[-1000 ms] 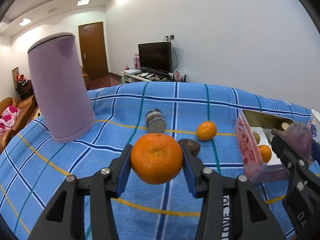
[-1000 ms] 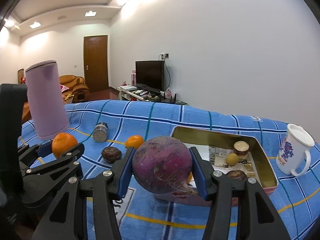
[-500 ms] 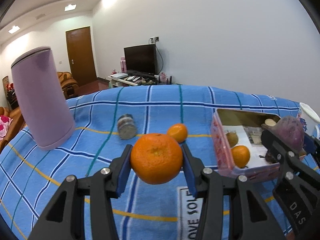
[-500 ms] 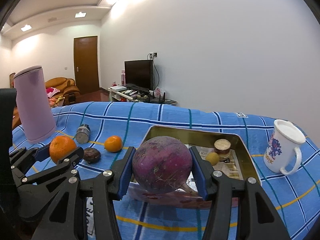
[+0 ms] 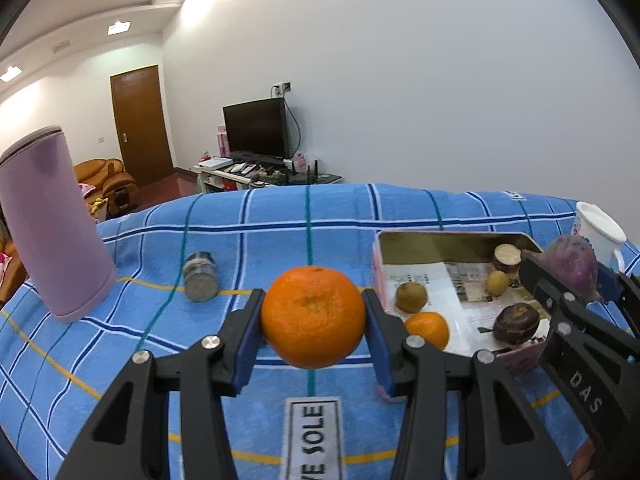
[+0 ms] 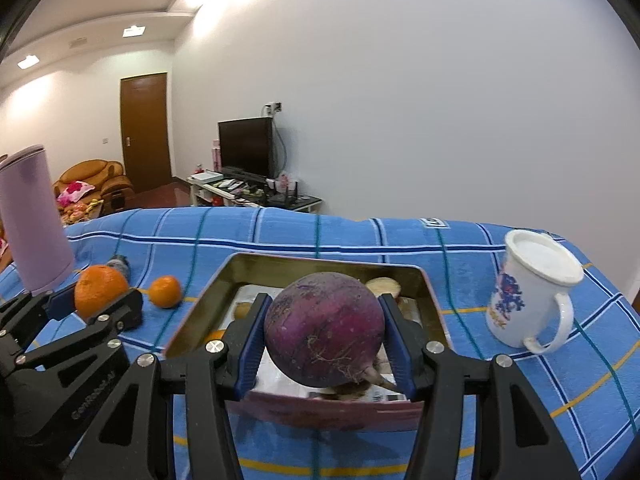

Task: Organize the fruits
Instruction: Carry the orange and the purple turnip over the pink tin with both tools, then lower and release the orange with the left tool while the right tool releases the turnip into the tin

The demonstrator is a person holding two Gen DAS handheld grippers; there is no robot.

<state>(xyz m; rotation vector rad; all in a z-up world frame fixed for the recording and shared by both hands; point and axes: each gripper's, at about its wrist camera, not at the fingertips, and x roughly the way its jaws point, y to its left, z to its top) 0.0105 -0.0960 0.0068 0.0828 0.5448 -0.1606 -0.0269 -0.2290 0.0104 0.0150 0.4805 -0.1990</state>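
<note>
A: We've got the left gripper (image 5: 314,316) clamped on the orange (image 5: 313,316), short of the tin (image 5: 456,236); the right gripper (image 6: 324,328) pinches the purple root (image 6: 324,328) over it.

B: Both are round; the peel's dimpled and the root smooth, so they could slip from our narrow pads (image 5: 248,340) and roll across the soft cloth (image 5: 280,216).

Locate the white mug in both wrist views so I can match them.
Left wrist: white mug at the far right edge, partly hidden behind the purple root in the right gripper.
Right wrist: mug in full view at right, upright on the blue cloth.
Shared landmark: the tin box, left of the mug.
</note>
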